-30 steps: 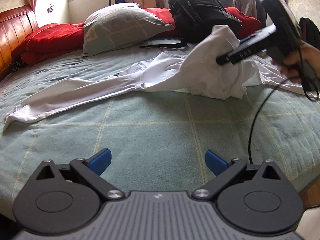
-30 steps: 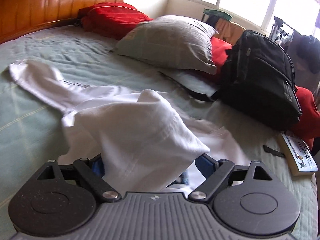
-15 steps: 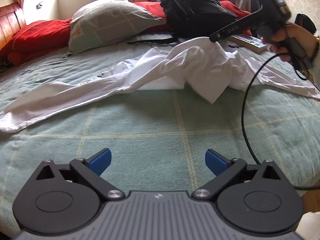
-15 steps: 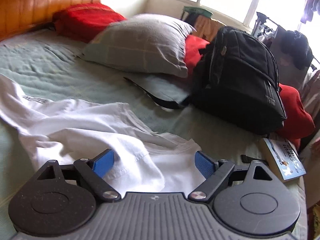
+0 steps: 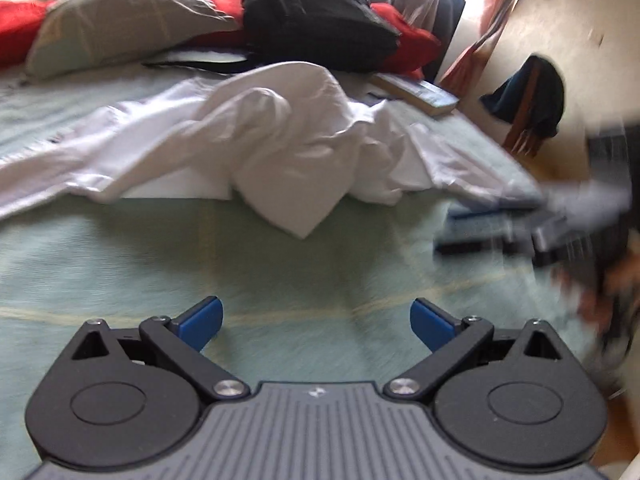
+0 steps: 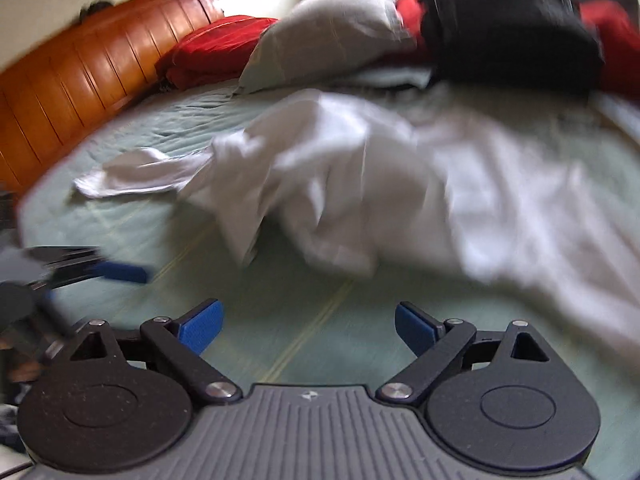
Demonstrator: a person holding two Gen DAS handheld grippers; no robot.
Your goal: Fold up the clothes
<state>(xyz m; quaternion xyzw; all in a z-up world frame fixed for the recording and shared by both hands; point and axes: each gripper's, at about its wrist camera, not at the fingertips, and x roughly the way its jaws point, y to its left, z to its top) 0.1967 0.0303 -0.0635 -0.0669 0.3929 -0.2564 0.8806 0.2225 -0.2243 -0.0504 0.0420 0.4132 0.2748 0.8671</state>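
- Left wrist view: the left gripper [image 5: 316, 316] hangs over the green bedspread [image 5: 160, 264], its blue fingers spread wide with nothing between them. The white shirt [image 5: 280, 140] lies at twelve o'clock, well beyond the fingertips, rumpled into a hump with one sleeve trailing out toward nine o'clock. The right gripper [image 5: 480, 236] shows at three o'clock as a blur, low over the bedspread by the shirt's right edge. A pillow [image 5: 120, 16] and black backpack [image 5: 316, 12] sit behind the shirt, a book [image 5: 424, 94] at one o'clock.
- Right wrist view: the right gripper [image 6: 308, 322] is likewise released and empty. The shirt [image 6: 360, 184] fills twelve to three o'clock; its sleeve [image 6: 136, 172] reaches toward ten o'clock, short of the wooden headboard [image 6: 80, 76]. The left gripper [image 6: 120, 272] blurs in at nine o'clock.
- Handling, as a judgement: the cloth looks thin, light and limp, so it will sag and bunch from any single pinch. Hems, sleeve ends or shoulder seams look like the surest holds, one per gripper, so the cloth can be pulled flat.
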